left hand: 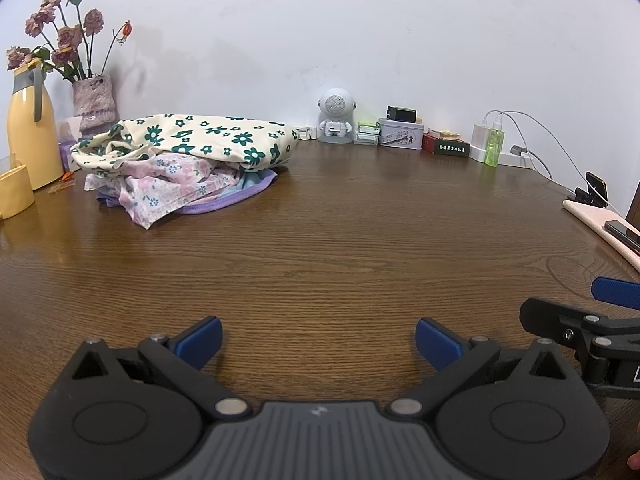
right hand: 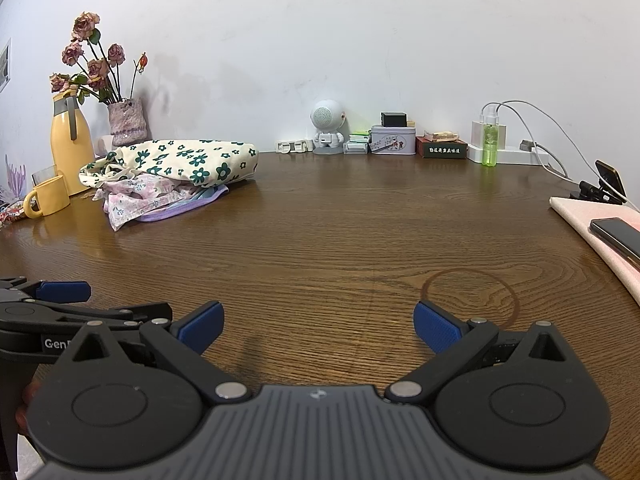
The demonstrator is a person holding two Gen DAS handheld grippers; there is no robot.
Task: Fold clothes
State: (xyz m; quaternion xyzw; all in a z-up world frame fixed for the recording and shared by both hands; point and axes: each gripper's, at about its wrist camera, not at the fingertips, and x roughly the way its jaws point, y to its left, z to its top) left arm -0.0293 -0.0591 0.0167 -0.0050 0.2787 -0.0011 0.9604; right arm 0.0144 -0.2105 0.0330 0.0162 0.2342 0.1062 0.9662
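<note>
A pile of clothes sits at the back left of the wooden table. On top lies a cream garment with green flowers; under it are a pink floral piece and a purple-edged one. My left gripper is open above the table's near part, with nothing between its blue pads. My right gripper is open too, beside the left one and empty. Both are far from the pile.
A yellow jug, a yellow mug and a vase of dried roses stand at the left. Along the wall are a white robot speaker, tins, boxes, a green bottle and a charger. A phone lies on pink cloth at the right.
</note>
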